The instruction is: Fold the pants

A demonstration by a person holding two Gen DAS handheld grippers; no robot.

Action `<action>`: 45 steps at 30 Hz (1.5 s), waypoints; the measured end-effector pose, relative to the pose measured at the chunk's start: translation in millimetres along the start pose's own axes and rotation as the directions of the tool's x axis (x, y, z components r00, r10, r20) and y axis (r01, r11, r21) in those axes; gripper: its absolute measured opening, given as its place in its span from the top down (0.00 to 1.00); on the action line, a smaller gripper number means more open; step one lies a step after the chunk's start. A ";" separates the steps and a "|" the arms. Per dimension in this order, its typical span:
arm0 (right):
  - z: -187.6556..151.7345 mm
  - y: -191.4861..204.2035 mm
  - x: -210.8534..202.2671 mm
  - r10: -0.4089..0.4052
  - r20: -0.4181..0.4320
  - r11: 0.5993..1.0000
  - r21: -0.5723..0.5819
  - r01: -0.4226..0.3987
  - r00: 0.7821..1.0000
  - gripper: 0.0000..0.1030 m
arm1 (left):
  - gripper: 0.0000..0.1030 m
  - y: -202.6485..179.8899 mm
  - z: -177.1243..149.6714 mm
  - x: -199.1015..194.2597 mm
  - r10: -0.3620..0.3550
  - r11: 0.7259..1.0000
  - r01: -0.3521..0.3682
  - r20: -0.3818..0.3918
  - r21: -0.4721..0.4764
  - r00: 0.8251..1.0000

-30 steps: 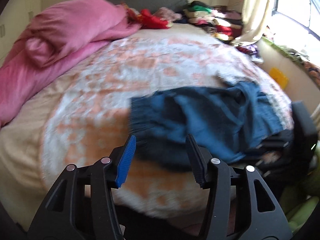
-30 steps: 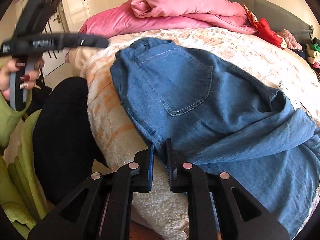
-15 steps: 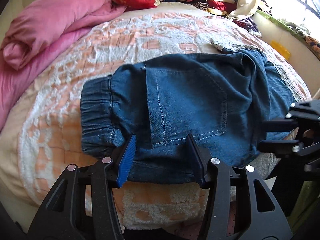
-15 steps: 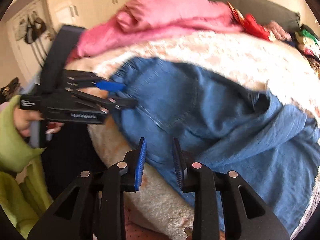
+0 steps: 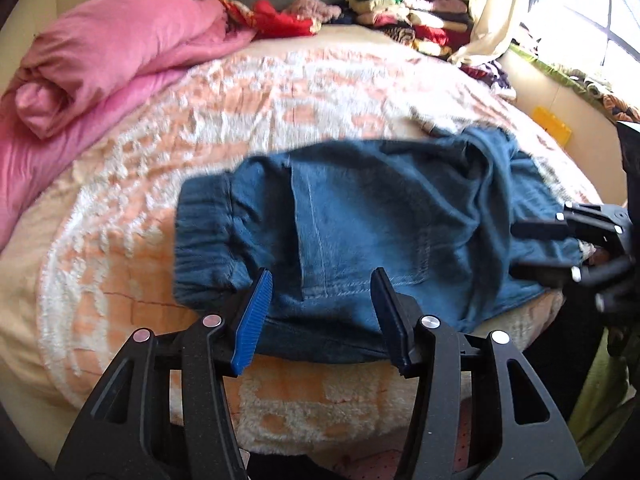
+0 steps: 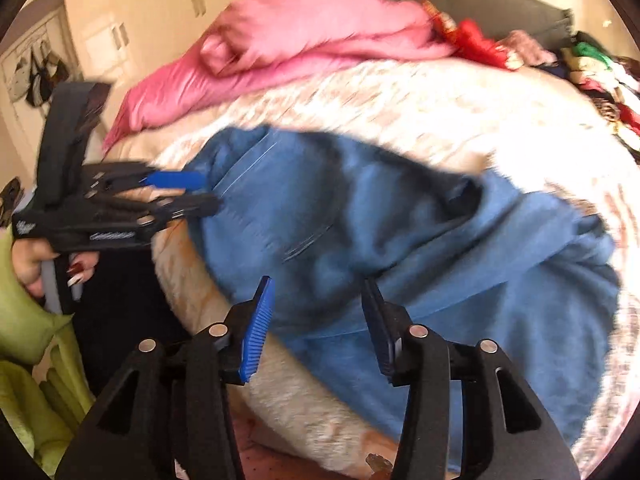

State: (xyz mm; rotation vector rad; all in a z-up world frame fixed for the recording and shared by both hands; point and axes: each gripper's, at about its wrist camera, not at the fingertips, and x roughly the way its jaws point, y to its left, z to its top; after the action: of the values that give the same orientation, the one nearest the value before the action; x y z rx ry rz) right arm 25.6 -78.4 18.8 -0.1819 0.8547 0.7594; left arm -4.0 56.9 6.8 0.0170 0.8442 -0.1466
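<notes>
Blue denim pants lie crumpled across the bed, with the elastic waistband to the left. My left gripper hovers open over the pants' near edge, and the pads press on nothing. In the right wrist view that same left gripper reaches the waistband end from the left, held by a hand. My right gripper sits above the pants near the bed's edge. Its jaws are opening and its pads are off the cloth. It also shows in the left wrist view as the right gripper.
A pink duvet is bunched at the head of the bed. Piles of folded clothes fill the far corner by a curtain and window. A green sleeve and dark clothing sit beside the bed's near edge.
My right gripper was shut on the pants' edge; it has let go, opened wide and pulled up and back. My left gripper has come down close to the pants.
</notes>
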 end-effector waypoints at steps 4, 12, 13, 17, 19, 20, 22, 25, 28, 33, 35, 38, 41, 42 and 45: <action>-3.9 -34.3 -21.8 -0.084 0.043 0.994 0.081 0.080 0.996 0.53 | 0.58 -10.0 9.0 -15.1 -0.049 0.999 0.049 0.029 0.000 0.998; -4.6 -84.6 -50.1 -0.212 0.069 0.964 0.180 0.197 0.975 0.53 | 0.58 -56.3 18.8 0.4 -0.186 0.981 0.187 -0.014 0.059 0.982; -2.4 -89.6 -51.7 -0.226 0.071 0.960 0.187 0.210 0.972 0.53 | 0.58 -65.3 19.7 5.7 -0.219 0.973 0.220 -0.030 0.066 0.975; 14.7 -100.8 -44.5 -0.261 0.064 0.950 0.195 0.245 0.963 0.53 | 0.58 -93.4 21.4 24.9 -0.278 0.954 0.286 -0.087 0.093 0.957; 26.3 -108.8 -35.5 -0.270 0.053 0.946 0.200 0.255 0.961 0.53 | 0.58 -103.6 22.0 37.9 -0.296 0.946 0.308 -0.119 0.099 0.948; 31.9 -113.4 -29.9 -0.270 0.045 0.945 0.204 0.256 0.962 0.53 | 0.58 -107.1 22.7 46.3 -0.309 0.943 0.323 -0.139 0.087 0.941; 43.5 -121.0 -16.2 -0.272 0.020 0.942 0.209 0.262 0.962 0.53 | 0.58 -109.1 24.6 58.8 -0.332 0.938 0.345 -0.174 0.046 0.927; 61.2 -129.2 4.1 -0.269 -0.006 0.943 0.200 0.265 0.963 0.53 | 0.58 -114.2 24.9 75.9 -0.319 0.943 0.331 -0.199 0.030 0.927; 78.3 -135.6 28.3 -0.255 -0.040 0.947 0.194 0.258 0.966 0.47 | 0.70 -118.3 23.9 85.1 -0.307 0.949 0.316 -0.194 0.017 0.932; 97.9 -134.6 69.0 -0.268 -0.090 0.948 0.152 0.279 0.959 0.35 | 0.86 -121.2 20.6 83.4 -0.344 0.937 0.349 -0.175 -0.002 0.922; 104.0 -132.7 84.6 -0.294 -0.108 0.945 0.119 0.306 0.950 0.35 | 0.87 -124.4 18.3 81.4 -0.341 0.937 0.350 -0.177 0.019 0.923; 111.0 -136.5 106.8 -0.351 -0.138 0.928 0.083 0.364 0.926 0.35 | 0.87 -128.9 16.4 77.6 -0.349 0.932 0.361 -0.174 0.043 0.921; 114.1 -148.0 124.6 -0.398 -0.168 0.908 0.066 0.414 0.902 0.59 | 0.87 -130.9 15.8 79.3 -0.345 0.932 0.359 -0.177 0.054 0.922; 113.1 -153.4 127.3 -0.400 -0.174 0.906 0.069 0.417 0.900 0.68 | 0.87 -130.6 15.5 79.7 -0.346 0.931 0.360 -0.178 0.054 0.921; 107.9 -171.4 116.8 -0.366 -0.154 0.913 0.133 0.386 0.918 0.89 | 0.87 -130.3 16.1 83.0 -0.346 0.931 0.360 -0.176 0.053 0.921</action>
State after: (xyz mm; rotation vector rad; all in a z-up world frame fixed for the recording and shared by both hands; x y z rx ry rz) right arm 255.5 -94.3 -21.2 -0.2444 0.9608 0.3157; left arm 44.5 -83.4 -38.7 -0.0460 1.0004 -0.5281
